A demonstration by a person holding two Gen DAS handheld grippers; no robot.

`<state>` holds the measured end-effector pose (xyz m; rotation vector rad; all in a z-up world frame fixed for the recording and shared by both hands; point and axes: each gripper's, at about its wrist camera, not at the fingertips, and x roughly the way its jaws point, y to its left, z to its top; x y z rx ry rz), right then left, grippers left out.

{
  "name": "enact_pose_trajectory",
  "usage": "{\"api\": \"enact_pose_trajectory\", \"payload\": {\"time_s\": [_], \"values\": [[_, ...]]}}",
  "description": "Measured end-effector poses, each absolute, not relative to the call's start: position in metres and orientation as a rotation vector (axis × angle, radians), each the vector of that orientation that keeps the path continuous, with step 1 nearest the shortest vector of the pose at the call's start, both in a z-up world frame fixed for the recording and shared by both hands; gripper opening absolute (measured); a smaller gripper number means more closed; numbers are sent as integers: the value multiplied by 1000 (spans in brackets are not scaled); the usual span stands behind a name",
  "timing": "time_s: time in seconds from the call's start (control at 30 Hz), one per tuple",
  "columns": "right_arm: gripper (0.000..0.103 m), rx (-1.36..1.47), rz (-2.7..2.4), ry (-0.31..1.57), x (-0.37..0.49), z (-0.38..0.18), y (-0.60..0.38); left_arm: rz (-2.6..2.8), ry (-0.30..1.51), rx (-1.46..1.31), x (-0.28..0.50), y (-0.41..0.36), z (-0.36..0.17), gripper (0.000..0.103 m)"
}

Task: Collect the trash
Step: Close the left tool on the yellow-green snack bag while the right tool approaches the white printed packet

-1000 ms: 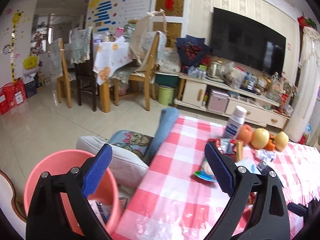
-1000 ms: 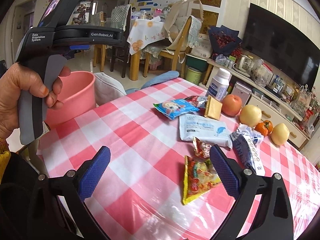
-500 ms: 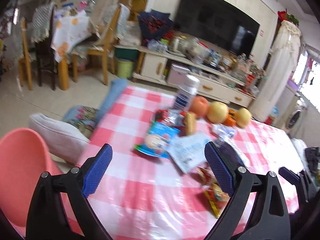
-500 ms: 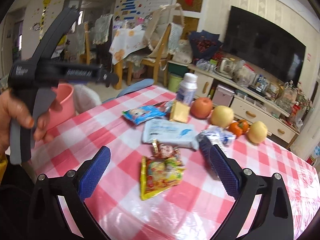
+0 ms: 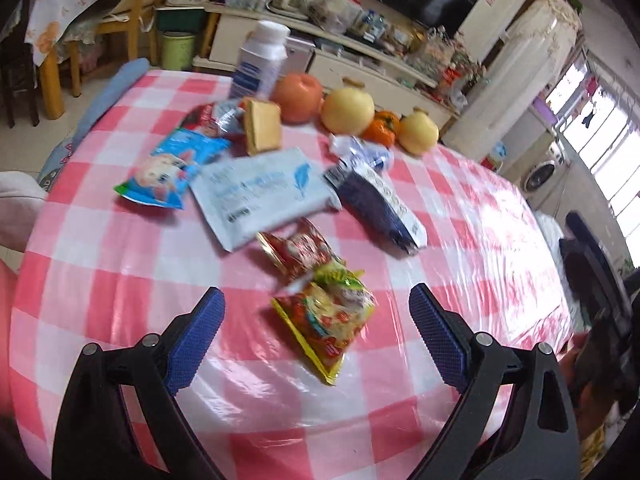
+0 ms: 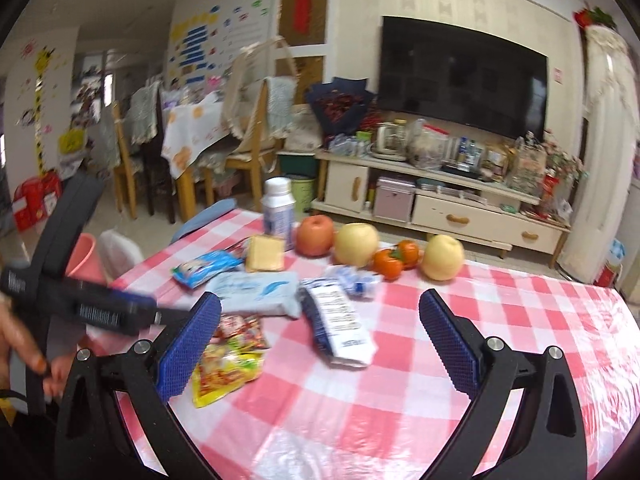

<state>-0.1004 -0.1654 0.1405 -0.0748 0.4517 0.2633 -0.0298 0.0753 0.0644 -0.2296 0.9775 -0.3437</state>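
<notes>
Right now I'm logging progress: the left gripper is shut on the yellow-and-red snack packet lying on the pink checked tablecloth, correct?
Not quite. The left gripper is open, with the yellow-and-red snack packet lying untouched on the pink checked tablecloth between its jaws, as the left wrist view shows.

On the counter [image 5: 120,264], a snack packet [image 5: 326,320] lies straight ahead of the left tool [image 5: 316,330], between its spread fingers. A smaller wrapper [image 5: 298,250] touches its far end. Beyond that lies a wipes pack [image 5: 260,192], with a long pouch [image 5: 376,204] to its right and a bag [image 5: 168,168] to its left. Farthest off, a bottle [image 5: 260,64] and fruit [image 5: 348,108] stand in a row.
</notes>
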Motion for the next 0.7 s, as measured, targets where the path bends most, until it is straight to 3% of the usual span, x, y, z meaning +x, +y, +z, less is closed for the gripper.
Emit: {"api": "enact_pose_trajectory", "payload": {"time_s": [0.3,0.7], "values": [[98,6,240,515,-81,132,-206,-315,1037,-110,-30,32,33,94],[98,-31,288,638,-55,104,-191,-296,1045,-65,-20,27,13,90]]}}
